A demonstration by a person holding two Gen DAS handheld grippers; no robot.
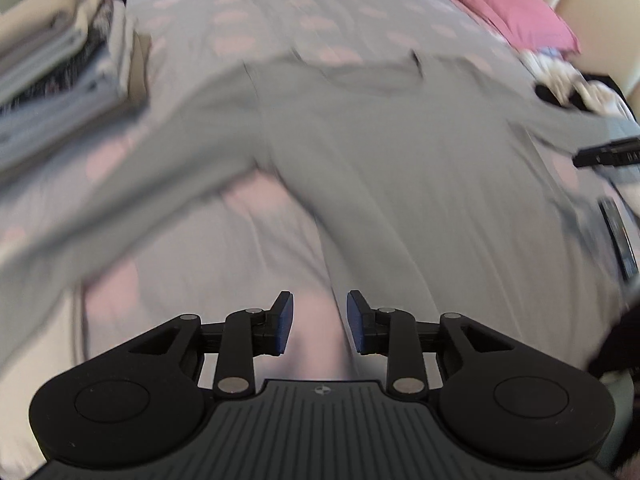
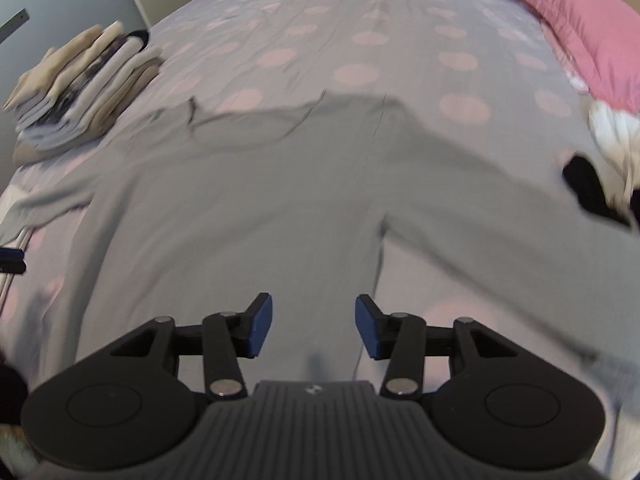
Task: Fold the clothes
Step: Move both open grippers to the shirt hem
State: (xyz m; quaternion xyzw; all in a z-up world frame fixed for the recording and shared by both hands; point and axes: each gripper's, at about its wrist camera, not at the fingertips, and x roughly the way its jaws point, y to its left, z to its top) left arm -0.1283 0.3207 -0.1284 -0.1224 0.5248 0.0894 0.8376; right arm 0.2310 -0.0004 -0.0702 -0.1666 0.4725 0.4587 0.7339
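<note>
Grey long-sleeved shirt [image 2: 248, 200] lies spread flat on the bed [image 2: 360, 20], neckline toward the far side, hem toward the cameras, sleeves angled out to either side. Both views are smeared with motion blur, so edges are soft.

Left gripper [image 1: 320, 322]: fingers spread a little apart, nothing between them; bedspread and the shirt's side edge show through the gap. Right gripper [image 2: 314, 330]: fingers spread wider, also empty, hanging over the lower body of the shirt. Neither touches cloth as far as I can tell.

Risks from here, as judgement:
- The shirt's left sleeve [image 1: 100, 200] runs out toward the stack of folded clothes [image 1: 52, 68]. A sweep of that sleeve inward could catch the stack and tip it.
- The right sleeve [image 2: 520, 216] ends close to a loose black-and-white heap [image 2: 600, 160] beside the pink pillow [image 2: 580, 24]. A pinch there might pick up the wrong item with the cuff.
- A pinch that goes too deep could gather the bedspread along with the shirt and drag it.
- A grab made while the hands are moving fast could take one layer only, leaving a skewed fold.
</note>
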